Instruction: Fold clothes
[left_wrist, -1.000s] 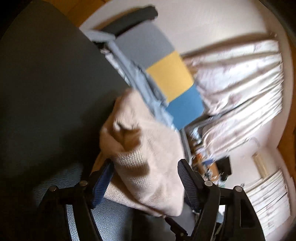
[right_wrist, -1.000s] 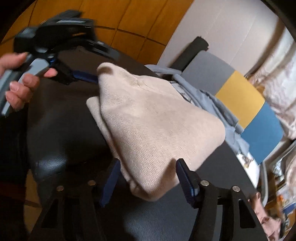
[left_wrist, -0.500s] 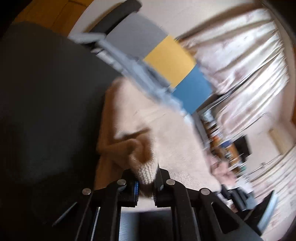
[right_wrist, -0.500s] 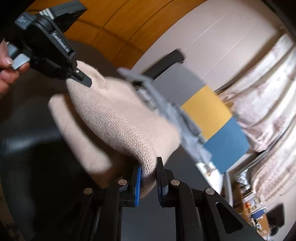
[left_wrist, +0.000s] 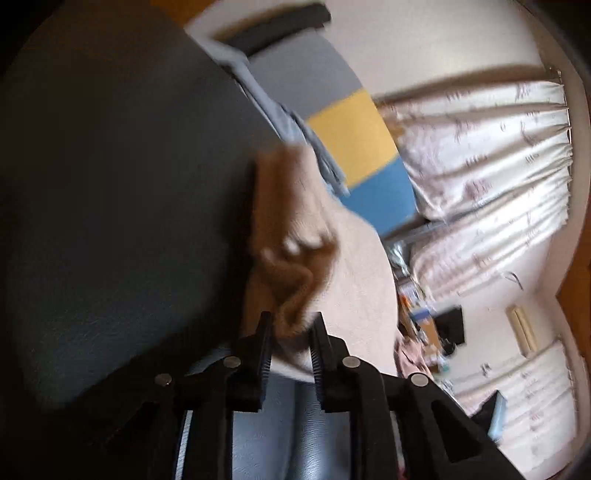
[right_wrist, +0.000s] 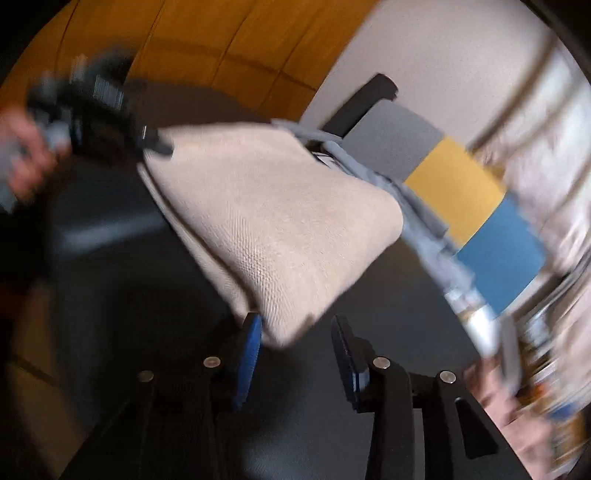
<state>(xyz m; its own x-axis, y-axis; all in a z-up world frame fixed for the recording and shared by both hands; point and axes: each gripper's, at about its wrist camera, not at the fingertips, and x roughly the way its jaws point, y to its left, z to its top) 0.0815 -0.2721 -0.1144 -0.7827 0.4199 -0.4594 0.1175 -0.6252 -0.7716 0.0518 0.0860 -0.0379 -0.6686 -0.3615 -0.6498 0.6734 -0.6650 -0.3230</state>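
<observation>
Now your right gripper stands wide, its jaws apart around the near corner of the folded beige knit sweater on the dark table (bare tabletop lies left); your left gripper spreads narrowly around the far corner.

No legible text; white label on left gripper too blurred.

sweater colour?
Beige knit sweater; clearest in the right wrist view.
</observation>
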